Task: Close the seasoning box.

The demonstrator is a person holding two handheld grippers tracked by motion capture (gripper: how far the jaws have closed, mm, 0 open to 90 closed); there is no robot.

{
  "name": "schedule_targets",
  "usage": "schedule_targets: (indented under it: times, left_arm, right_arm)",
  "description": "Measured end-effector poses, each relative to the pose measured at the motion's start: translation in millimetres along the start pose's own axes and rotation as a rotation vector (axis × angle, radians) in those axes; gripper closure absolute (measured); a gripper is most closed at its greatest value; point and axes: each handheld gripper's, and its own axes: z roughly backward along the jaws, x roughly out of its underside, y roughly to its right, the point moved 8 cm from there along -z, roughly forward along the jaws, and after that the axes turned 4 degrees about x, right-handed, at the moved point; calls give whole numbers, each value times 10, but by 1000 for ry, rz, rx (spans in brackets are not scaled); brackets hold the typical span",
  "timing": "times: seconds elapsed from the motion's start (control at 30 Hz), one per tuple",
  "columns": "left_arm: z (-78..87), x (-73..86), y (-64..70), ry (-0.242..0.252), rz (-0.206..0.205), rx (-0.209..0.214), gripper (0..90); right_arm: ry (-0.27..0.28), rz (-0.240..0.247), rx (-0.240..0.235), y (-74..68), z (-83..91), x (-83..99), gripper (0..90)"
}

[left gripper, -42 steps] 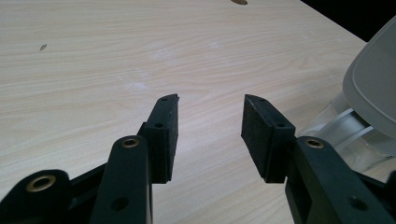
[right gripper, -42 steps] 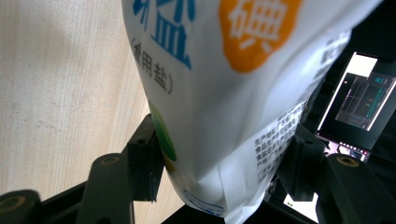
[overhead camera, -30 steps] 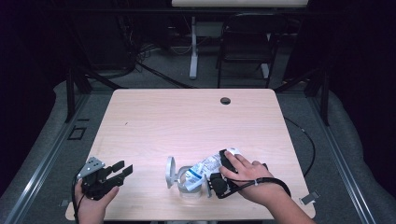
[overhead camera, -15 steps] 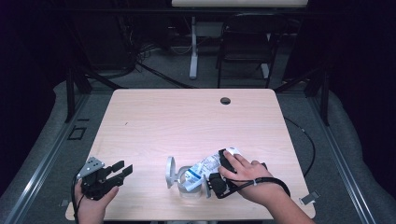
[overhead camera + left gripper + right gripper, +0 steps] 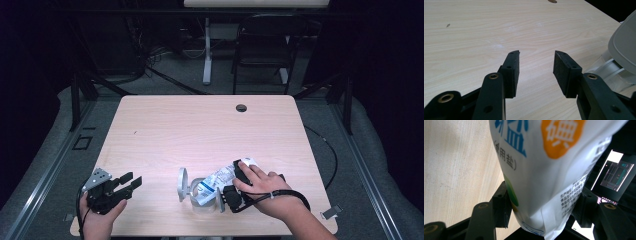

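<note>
Right tool (image 5: 239, 186) pinching the salt bag (image 5: 218, 181) beside a clear lidded container (image 5: 192, 190); left tool (image 5: 131, 181) spread, well apart.

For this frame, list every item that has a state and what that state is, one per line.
Left gripper: open, holding nothing, low over the table's near left corner.
Right gripper: shut on the white bag.
White bag: clamped between the right jaws, tilted with one end into the clear container.
Clear container: on the table, lid open.
Hinged lid: flipped up on the container's left.
Table: bare wood top elsewhere.
</note>
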Motion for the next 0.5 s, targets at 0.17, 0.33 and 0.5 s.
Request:
schedule_targets:
  times: [0.17, 0.33, 0.5]
  left_arm:
    - [0, 0, 0, 0, 0, 0, 569]
    - [0, -4, 0, 4, 2, 0, 569]
    - [2, -7, 0, 8, 1, 0, 569]
  right_arm:
    - [-10, 10, 0, 11, 9, 3, 419]
    - [-5, 7, 1, 9, 6, -2, 419]
    - [-2, 8, -1, 7, 2, -6, 419]
